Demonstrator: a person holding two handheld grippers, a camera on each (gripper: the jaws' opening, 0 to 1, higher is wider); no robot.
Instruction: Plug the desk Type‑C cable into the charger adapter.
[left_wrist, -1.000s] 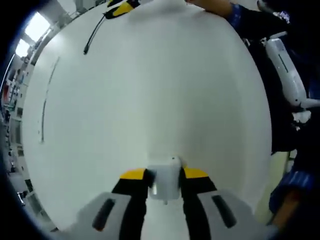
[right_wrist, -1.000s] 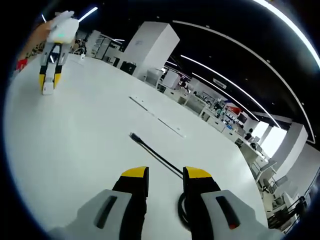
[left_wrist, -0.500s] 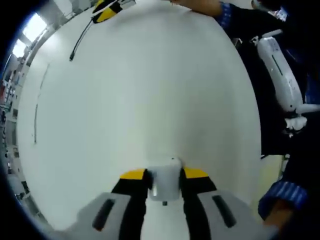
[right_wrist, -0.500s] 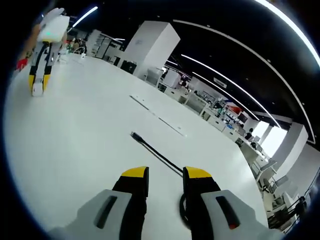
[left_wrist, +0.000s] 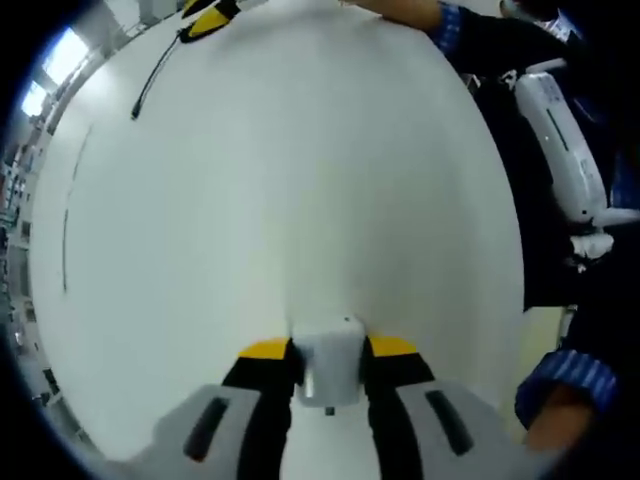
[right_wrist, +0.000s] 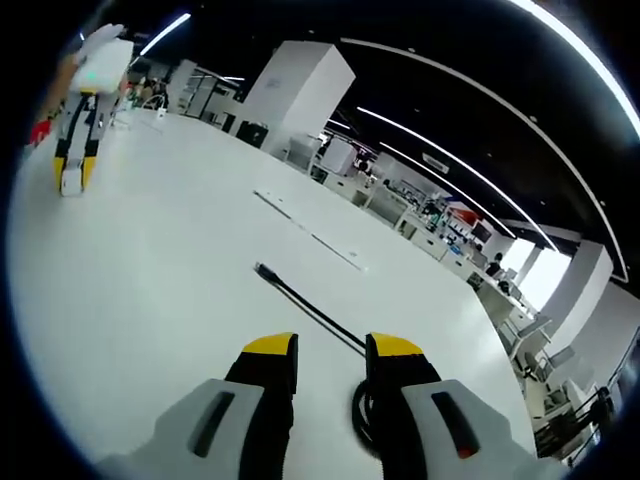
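Observation:
My left gripper (left_wrist: 328, 352) is shut on a white charger adapter (left_wrist: 328, 368), held low over the white table (left_wrist: 300, 180). Far across the table lies the black Type-C cable (left_wrist: 152, 72), with my right gripper (left_wrist: 207, 14) beside its far part. In the right gripper view, my right gripper (right_wrist: 332, 352) stands open with nothing between its jaws. The cable (right_wrist: 300, 303) lies on the table just ahead, plug end (right_wrist: 263, 269) pointing away, and its coil passes under the right jaw. The left gripper (right_wrist: 72, 178) hangs at the far left, the adapter (right_wrist: 70, 186) white at its tips.
A thin dark seam (right_wrist: 305, 233) runs across the table beyond the cable. A person's blue sleeve (left_wrist: 470, 25) and a white device (left_wrist: 565, 150) sit past the table's right edge. A white pillar (right_wrist: 300, 95) and office desks stand behind the table.
Both views have shifted slightly with the hands. The left gripper, still holding the adapter, has drifted a little leftward in the right gripper view. The cable has not moved.

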